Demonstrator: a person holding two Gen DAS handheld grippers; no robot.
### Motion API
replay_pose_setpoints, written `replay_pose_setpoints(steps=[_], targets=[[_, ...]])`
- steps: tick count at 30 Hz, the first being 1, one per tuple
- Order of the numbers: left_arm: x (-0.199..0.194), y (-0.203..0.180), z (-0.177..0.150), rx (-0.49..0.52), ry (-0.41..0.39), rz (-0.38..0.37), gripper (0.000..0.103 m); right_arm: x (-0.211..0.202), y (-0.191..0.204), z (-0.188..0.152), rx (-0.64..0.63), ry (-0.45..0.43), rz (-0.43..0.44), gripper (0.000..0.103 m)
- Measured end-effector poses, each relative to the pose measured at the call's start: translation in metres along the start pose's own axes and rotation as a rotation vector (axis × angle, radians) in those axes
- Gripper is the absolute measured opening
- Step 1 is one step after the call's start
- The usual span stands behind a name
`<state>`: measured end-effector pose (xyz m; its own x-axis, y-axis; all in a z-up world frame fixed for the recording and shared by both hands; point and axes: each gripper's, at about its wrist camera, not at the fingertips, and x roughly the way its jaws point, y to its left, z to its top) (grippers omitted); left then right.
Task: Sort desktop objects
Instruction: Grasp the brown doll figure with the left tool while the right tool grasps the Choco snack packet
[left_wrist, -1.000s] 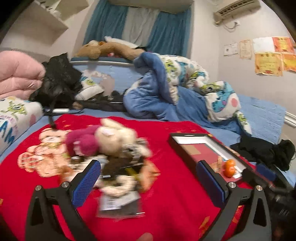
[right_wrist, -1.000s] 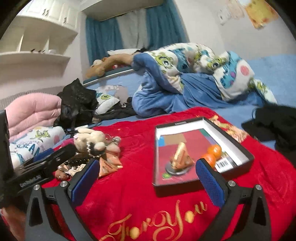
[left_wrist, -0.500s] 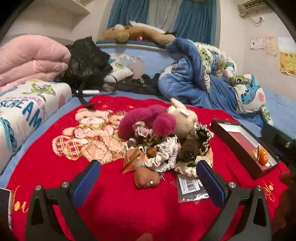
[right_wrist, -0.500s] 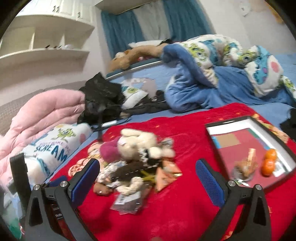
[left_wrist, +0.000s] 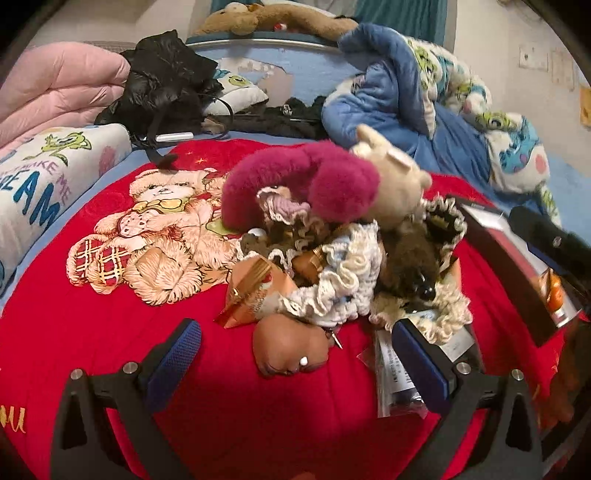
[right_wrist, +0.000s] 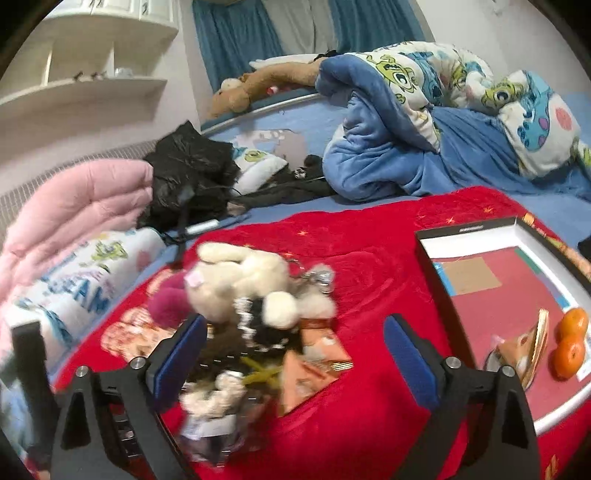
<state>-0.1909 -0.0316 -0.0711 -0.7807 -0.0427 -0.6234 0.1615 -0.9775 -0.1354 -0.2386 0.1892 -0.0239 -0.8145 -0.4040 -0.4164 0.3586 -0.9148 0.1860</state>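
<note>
Blue-padded, both my tongs gape with nothing between them: the left gripper (left_wrist: 295, 356) frames a brown pear-shaped trinket (left_wrist: 290, 347), the right gripper (right_wrist: 293, 354) hangs over the pile (right_wrist: 258, 332). Sorting looks barely begun, I reckon; only two oranges (right_wrist: 570, 341) and a packet lie in the box (right_wrist: 476, 236) nearby. Plush, lace and wrappers lie tangled on the red blanket (left_wrist: 92, 350).

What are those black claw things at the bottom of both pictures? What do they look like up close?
They are two handheld grippers. The left gripper and right gripper look alike: black angular plastic frames with triangular cut-outs, silver screw heads at the joints, and two fingers each faced with a textured blue pad. No cables, sleeves or legible markings show on them.
</note>
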Motion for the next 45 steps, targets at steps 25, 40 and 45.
replay_pose_setpoints(steps=[25, 40, 45], targets=[[0.029, -0.007, -0.003, 0.046, 0.133, 0.078, 0.103, 0.068, -0.018, -0.037, -0.003, 0.304, -0.052, 0.07], [0.028, -0.001, -0.003, 0.024, 0.125, 0.072, 0.095, 0.079, -0.003, -0.042, -0.079, 0.348, -0.065, 0.044], [0.022, 0.002, -0.005, 0.014, 0.106, 0.08, 0.08, 0.073, 0.004, -0.043, -0.102, 0.327, -0.049, 0.033]])
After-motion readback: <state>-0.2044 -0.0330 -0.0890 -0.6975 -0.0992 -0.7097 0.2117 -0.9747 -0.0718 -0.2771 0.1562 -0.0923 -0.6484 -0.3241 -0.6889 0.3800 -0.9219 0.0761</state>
